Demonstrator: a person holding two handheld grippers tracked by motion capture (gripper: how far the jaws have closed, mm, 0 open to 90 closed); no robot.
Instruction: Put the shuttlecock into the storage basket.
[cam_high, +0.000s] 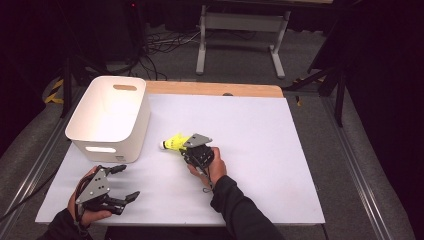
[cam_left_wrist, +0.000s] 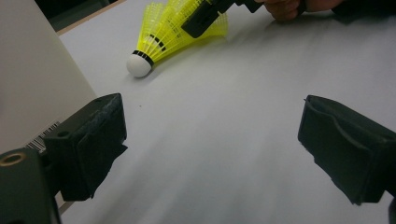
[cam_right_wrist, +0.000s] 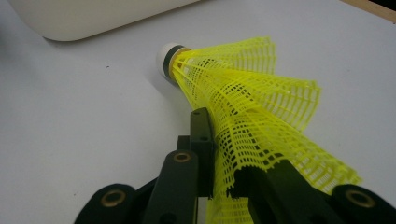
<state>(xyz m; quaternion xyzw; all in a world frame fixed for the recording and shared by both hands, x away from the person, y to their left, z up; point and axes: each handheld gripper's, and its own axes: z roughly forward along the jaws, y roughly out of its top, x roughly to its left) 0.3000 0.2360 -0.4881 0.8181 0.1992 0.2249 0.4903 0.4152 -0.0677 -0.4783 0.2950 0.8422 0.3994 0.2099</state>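
Shuttlecock (cam_high: 172, 143) lies mid-counter (cam_high: 260, 150), just beside the white bin (cam_high: 111, 117); right tongs (cam_high: 189, 145) clench its skirt. Left tongs (cam_left_wrist: 210, 154) released, near the front-left corner. Right gripper view: mesh skirt (cam_right_wrist: 261, 121) buckles between the jaws; thin hold may crush or slip on lifting.

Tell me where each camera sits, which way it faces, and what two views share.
High view: above the near table edge, looking forward and down; both forearms, left tool, right tool.
Left gripper view: on the left tool, low over the white table; jaws apart.
Right gripper view: on the right tool, facing the white bin.
Shared: the yellow shuttlecock, skirt clamped.
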